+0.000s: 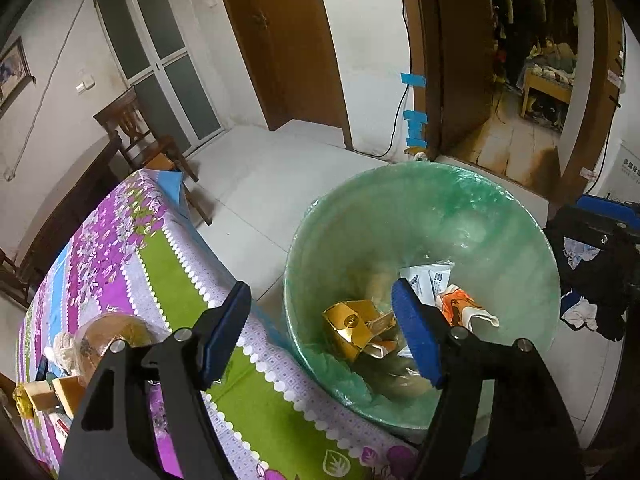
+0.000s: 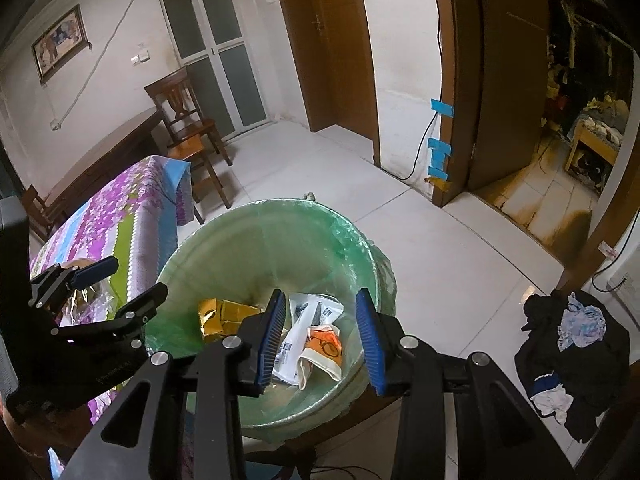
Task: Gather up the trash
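Both grippers hang with jaws apart and nothing between the pads over the round bin lined with a pale green plastic bag, where a crumpled gold foil box and white and orange wrappers already lie. The trash yet to collect, judging by a clear-wrapped round pastry, sits on the purple-and-green floral tablecloth, left of the left gripper, the nearer hand. The right gripper sees the table only at its edge, while the left wrist view alone shows that pastry.
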